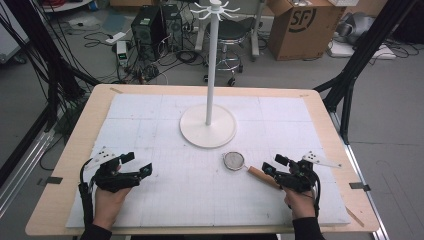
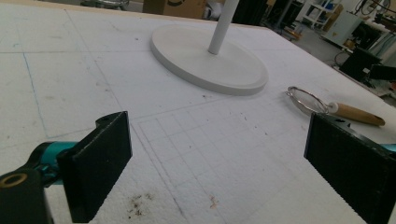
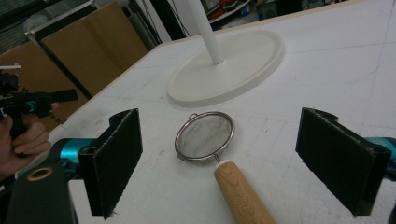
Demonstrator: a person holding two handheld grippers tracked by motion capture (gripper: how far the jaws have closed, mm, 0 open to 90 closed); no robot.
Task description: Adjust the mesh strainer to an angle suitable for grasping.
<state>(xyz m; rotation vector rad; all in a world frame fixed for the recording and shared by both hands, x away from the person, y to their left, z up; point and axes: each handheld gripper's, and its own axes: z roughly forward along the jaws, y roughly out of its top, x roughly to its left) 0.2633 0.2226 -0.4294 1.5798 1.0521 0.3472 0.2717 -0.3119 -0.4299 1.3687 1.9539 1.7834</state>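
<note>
Right tool (image 1: 274, 166) sits open, jaws either side of the strainer's wooden handle (image 3: 243, 196), not pinching it yet. Mesh strainer (image 1: 234, 160) lies flat on the bench (image 1: 70, 165) near the hook stand (image 1: 207, 125). Left tool (image 1: 136, 164) open, empty. Pickup and hanging both pending, by my read.

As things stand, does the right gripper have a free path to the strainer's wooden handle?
Probably yes. The right gripper is open, with the strainer handle lying between and just ahead of its jaws on the mat; nothing sits between them, and the stand is farther off.
</note>
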